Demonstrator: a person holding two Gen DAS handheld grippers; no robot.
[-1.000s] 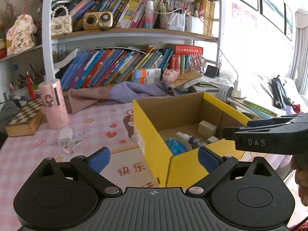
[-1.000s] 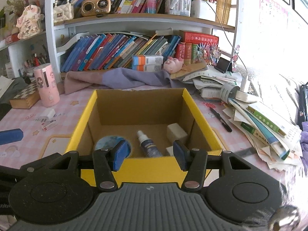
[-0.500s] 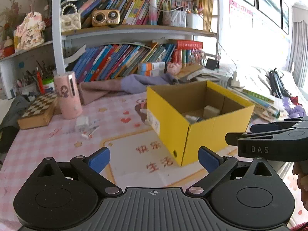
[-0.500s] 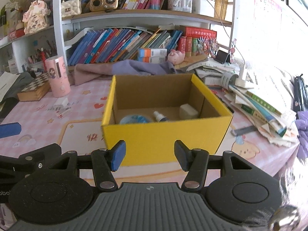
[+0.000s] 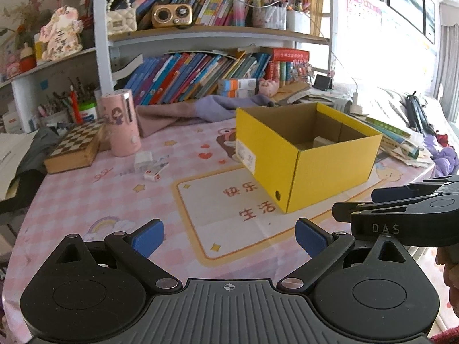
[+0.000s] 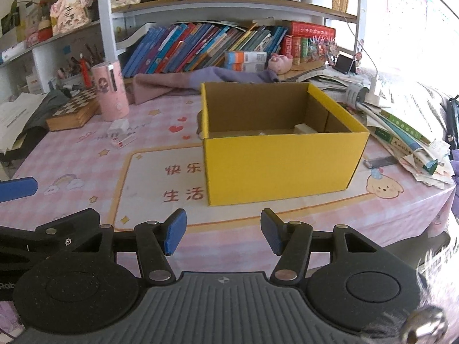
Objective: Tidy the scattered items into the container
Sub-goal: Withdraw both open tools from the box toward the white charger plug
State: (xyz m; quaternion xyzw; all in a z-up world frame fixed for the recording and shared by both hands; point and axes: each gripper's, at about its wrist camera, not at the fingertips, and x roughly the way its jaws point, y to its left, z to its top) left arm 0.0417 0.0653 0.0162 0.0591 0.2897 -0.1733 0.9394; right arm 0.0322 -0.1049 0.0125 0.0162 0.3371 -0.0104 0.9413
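While both of my grippers hang over the near edge of the pink table [image 6: 86, 154], the left gripper [image 5: 229, 236] is spread wide with nothing between its pads. My right gripper [image 6: 223, 235] is partly spread and empty too. Beyond them stands the yellow box [image 6: 284, 163], a white block [image 6: 304, 129] in its far right corner.

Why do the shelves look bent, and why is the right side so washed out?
Left wrist view: the wide lens bows the white shelf post, and window glare bleaches the wall beside the yellow box. Right wrist view: the same glare whitens the paper stack, and the corners go dark.
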